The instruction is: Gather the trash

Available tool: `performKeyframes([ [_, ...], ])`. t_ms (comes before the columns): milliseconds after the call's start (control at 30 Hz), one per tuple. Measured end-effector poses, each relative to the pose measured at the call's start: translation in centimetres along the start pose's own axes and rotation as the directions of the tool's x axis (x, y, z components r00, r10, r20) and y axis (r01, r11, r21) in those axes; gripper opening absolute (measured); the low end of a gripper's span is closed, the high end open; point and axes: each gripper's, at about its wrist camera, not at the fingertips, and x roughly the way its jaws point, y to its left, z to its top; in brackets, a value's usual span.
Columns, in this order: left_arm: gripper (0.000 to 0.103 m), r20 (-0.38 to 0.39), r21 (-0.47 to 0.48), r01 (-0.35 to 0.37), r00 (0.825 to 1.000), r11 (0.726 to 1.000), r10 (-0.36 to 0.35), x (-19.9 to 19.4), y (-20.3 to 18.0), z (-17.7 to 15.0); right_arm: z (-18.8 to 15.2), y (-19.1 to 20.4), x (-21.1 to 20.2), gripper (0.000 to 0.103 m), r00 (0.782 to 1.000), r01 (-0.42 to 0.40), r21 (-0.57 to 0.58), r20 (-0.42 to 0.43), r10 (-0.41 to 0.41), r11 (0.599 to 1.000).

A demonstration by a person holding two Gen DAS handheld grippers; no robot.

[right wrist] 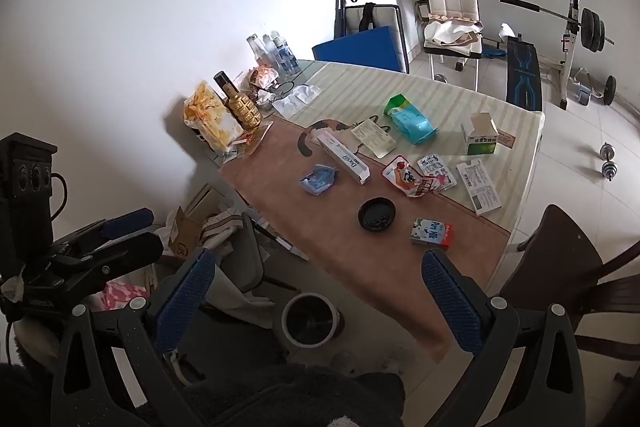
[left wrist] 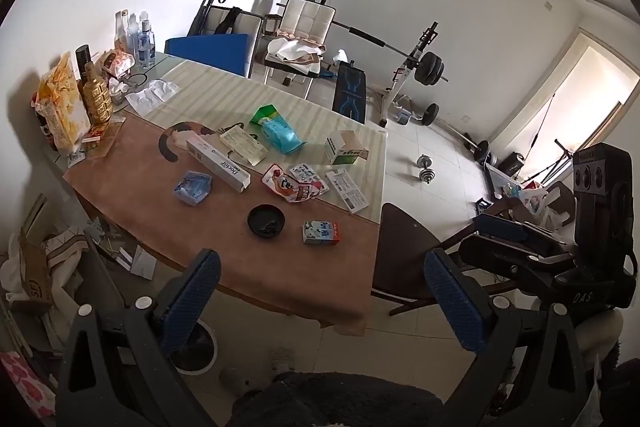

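Note:
Trash lies scattered on the table point(left wrist: 280, 267) point(right wrist: 400, 279): a small milk carton point(left wrist: 322, 231) point(right wrist: 432, 233), a black round lid point(left wrist: 266, 221) point(right wrist: 377, 214), a red snack wrapper point(left wrist: 290, 185) point(right wrist: 408, 179), a long white Doctor box point(left wrist: 218, 165) point(right wrist: 344, 157), a crumpled blue wrapper point(left wrist: 192, 186) point(right wrist: 318, 179), a teal pouch point(left wrist: 278, 131) point(right wrist: 410, 121) and a green-and-white box point(left wrist: 346, 147) point(right wrist: 480, 135). My left gripper point(left wrist: 320, 299) is open and empty, short of the table's near edge. My right gripper point(right wrist: 316, 303) is open and empty above a white bin point(right wrist: 308, 321) on the floor.
Bottles, a gold bottle point(left wrist: 95, 95) and a chips bag point(left wrist: 64, 103) stand by the wall. A dark wooden chair point(left wrist: 404, 255) point(right wrist: 556, 259) sits at the table's right. Cardboard and clutter point(left wrist: 36, 267) lie on the floor at left. Weight bench and dumbbells point(left wrist: 424, 169) stand beyond.

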Motion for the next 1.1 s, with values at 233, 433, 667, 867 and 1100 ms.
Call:
performKeyframes([
  [233, 0.103, 0.003, 0.0, 0.009, 1.0, 1.0, -0.009, 0.0, -0.2, -0.6, -0.1, -0.1, -0.1, 0.103, 1.0, -0.004, 0.002, -0.002, 0.004, 1.0],
  [433, 0.103, 0.002, 0.001, 0.013, 1.0, 1.0, -0.013, 0.2, -0.4, -0.7, 0.3, 0.3, 0.2, 0.103, 1.0, -0.006, 0.002, -0.003, 0.006, 1.0],
  [667, 0.103, 0.001, 0.001, 0.015, 1.0, 1.0, -0.015, 0.2, -0.4, -0.6, 0.5, 0.7, -0.1, 0.103, 1.0, -0.01, 0.004, -0.002, 0.01, 1.0],
  [867, 0.103, 0.0, 0.004, 0.017, 1.0, 1.0, -0.017, 0.4, -0.5, -0.7, 0.5, 1.1, -0.4, 0.103, 1.0, -0.017, 0.003, 0.001, 0.017, 1.0],
  [1100, 0.103, -0.001, 0.007, 0.02, 1.0, 1.0, -0.02, 0.7, -0.8, -0.7, 0.4, 1.0, -0.4, 0.103, 1.0, -0.018, 0.004, 0.002, 0.018, 1.0],
])
